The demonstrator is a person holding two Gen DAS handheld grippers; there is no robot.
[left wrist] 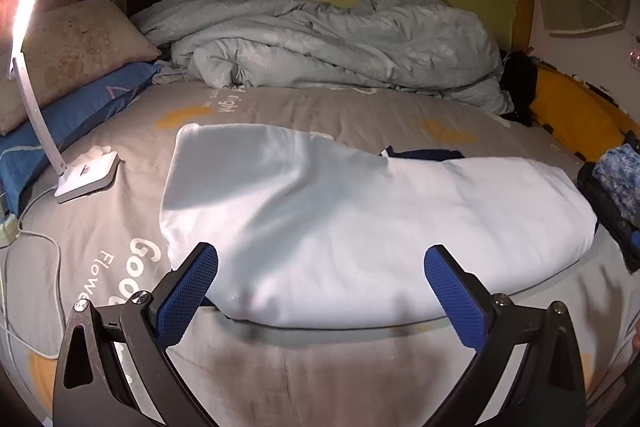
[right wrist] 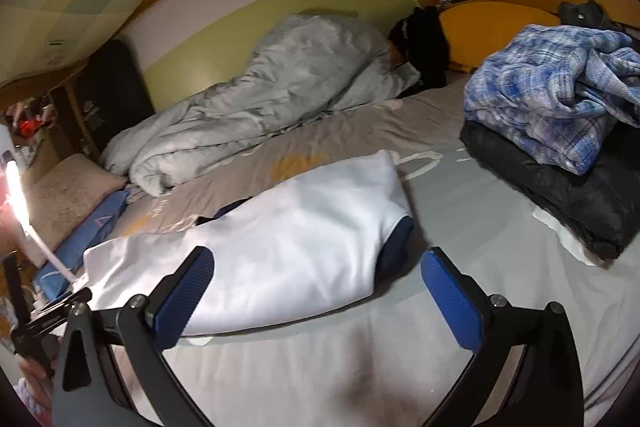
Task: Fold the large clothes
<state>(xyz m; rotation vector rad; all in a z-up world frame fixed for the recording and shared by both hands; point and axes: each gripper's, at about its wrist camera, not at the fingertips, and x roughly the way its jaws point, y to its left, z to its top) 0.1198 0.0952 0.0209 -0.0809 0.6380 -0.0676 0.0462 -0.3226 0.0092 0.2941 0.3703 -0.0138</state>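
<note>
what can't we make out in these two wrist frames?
- White folded garment: type unclear; its dark blue underside is mostly covered in both views.
- Black folded garment: blue plaid knit lies on it in the right wrist view; cut off by the edge in the left.
- Dark shape beside the grey duvet: too dim.

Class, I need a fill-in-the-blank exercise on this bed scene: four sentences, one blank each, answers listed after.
1. The white garment lies on the ____ bedsheet.
2. Both the left gripper and the right gripper have their fingers ____.
3. The blue plaid garment rests on top of a ____ folded jacket.
4. The desk lamp standing on the bed is switched ____.

Missing words: grey; open; black; on
</note>
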